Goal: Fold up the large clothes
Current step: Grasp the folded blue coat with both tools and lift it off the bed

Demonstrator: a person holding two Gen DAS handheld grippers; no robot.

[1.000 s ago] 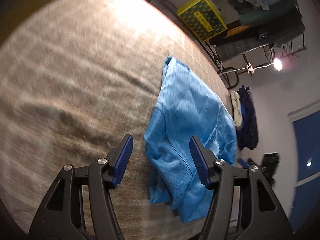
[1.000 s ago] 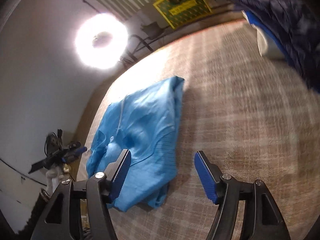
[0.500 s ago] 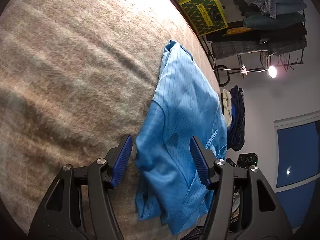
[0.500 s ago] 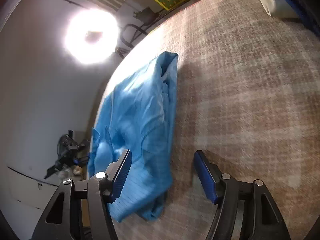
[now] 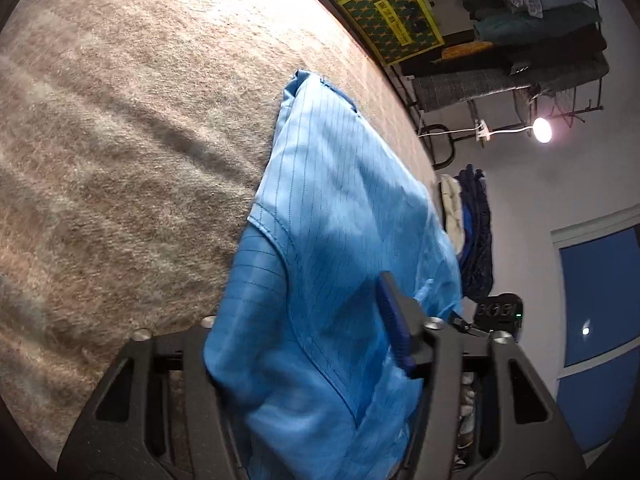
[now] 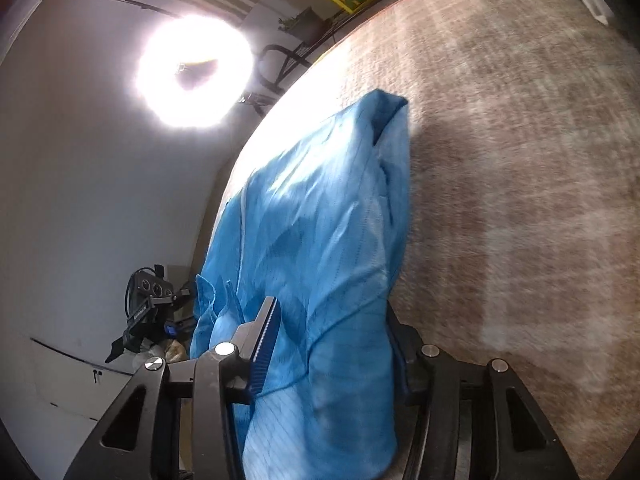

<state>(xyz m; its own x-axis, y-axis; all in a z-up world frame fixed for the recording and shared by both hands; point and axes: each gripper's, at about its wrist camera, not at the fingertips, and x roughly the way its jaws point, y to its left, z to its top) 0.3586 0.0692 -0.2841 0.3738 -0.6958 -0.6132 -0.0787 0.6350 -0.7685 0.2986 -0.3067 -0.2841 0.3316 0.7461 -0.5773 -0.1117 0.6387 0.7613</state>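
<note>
1. Blue garment (image 5: 340,240): a thin, light smock-like piece with fine grid stitching, lying half-folded on the brown plaid blanket (image 5: 132,128), its near end spilling over the edge towards me. I judge it soft and limp, somewhat slick, so it will sag and slide unless I hold both near corners through all the layers.
2. Best hold, as I read it: the near hem, one gripper at each side edge, biting deep enough to catch every layer rather than only the top sheet.
3. Left gripper (image 5: 304,332): it points along the garment's length, low over the near end. The fingers are spread wide with cloth bunched between them and draped over the left finger, hiding it; the right finger's blue pad (image 5: 394,320) shows. I see no pinch yet.
4. Right gripper (image 6: 332,344): same pose from the other side, aimed down the garment (image 6: 320,220) towards the ring light (image 6: 196,72). Its fingers also stand well apart, fabric filling the gap and covering the right pad. Nothing is clamped as far as I can tell.
</note>
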